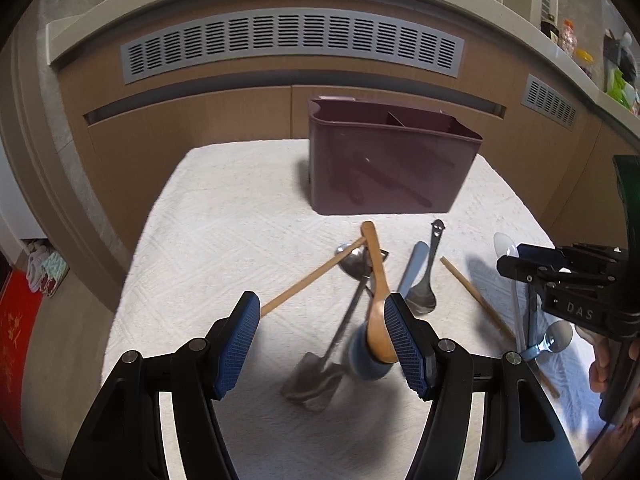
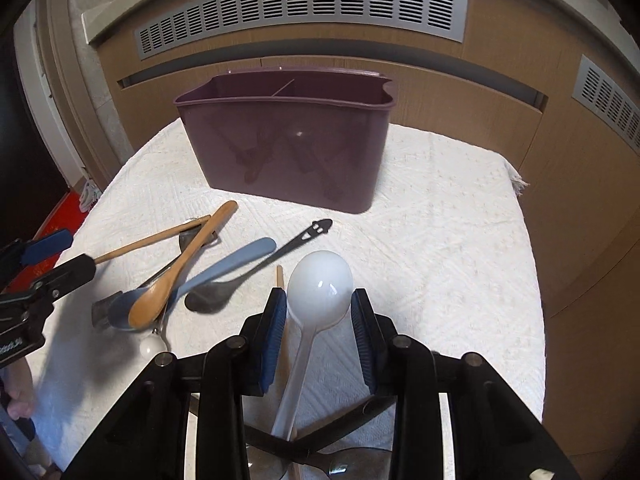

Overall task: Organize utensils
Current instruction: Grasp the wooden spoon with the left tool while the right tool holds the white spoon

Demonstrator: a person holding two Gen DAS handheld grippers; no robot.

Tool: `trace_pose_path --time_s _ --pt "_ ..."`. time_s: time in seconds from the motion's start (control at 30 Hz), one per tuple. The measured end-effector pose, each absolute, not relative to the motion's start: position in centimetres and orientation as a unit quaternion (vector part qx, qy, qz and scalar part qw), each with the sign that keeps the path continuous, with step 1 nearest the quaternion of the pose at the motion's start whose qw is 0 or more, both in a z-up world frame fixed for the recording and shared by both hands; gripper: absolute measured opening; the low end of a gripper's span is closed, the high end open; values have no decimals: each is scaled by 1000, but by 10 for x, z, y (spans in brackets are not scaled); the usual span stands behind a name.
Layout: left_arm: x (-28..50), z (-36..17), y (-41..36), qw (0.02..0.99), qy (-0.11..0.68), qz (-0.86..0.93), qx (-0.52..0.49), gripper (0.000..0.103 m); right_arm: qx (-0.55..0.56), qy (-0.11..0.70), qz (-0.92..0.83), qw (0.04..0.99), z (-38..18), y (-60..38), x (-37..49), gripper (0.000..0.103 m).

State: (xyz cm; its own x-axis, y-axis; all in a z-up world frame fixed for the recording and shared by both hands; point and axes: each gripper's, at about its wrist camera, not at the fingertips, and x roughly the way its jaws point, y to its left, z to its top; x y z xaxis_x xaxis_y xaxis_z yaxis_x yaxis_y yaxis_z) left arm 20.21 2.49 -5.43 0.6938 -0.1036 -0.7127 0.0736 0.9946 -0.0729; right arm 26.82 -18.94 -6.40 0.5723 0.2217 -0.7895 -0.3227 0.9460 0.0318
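Observation:
A dark purple utensil holder (image 1: 392,160) (image 2: 288,148) with a divider stands at the back of the white cloth. My right gripper (image 2: 320,332) (image 1: 520,260) is shut on a white plastic spoon (image 2: 320,288) (image 1: 505,243), its pads against the sides of the bowl and the handle running back under the gripper. My left gripper (image 1: 320,344) (image 2: 60,258) is open and low over the pile. A wooden spoon (image 1: 378,300) (image 2: 172,280) lies just beside its right pad. Under that spoon lie a blue spoon (image 2: 240,258) and a wooden chopstick (image 1: 312,280).
A dark smiley-handled spoon (image 1: 430,268) (image 2: 256,272), a metal spatula (image 1: 312,380), a metal ladle (image 1: 354,264) and a second chopstick (image 1: 476,296) lie on the cloth (image 2: 440,240). Wooden cabinets with vent grilles (image 1: 292,40) stand behind. A hand (image 1: 600,368) holds the right gripper.

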Motion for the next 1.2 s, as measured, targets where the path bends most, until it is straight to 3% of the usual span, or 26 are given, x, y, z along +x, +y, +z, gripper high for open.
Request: trace_pose_path --time_s 0.33,0.43,0.6,0.7,1.2 --pt "255 -79 -17 884 455 -106 0 64 -29 442 154 883 -80 -206 260 30" --pt "270 -85 -26 876 470 -110 9 49 -27 440 150 885 -81 -207 258 30" --pt "276 -93 -31 873 474 -113 17 36 -29 436 150 887 -81 -207 256 30" --pt "268 -93 -29 876 468 -115 20 15 -32 434 149 888 -80 -206 256 30" --pt "237 -78 -16 862 484 -153 20 16 -38 428 151 890 -75 -202 255 30"
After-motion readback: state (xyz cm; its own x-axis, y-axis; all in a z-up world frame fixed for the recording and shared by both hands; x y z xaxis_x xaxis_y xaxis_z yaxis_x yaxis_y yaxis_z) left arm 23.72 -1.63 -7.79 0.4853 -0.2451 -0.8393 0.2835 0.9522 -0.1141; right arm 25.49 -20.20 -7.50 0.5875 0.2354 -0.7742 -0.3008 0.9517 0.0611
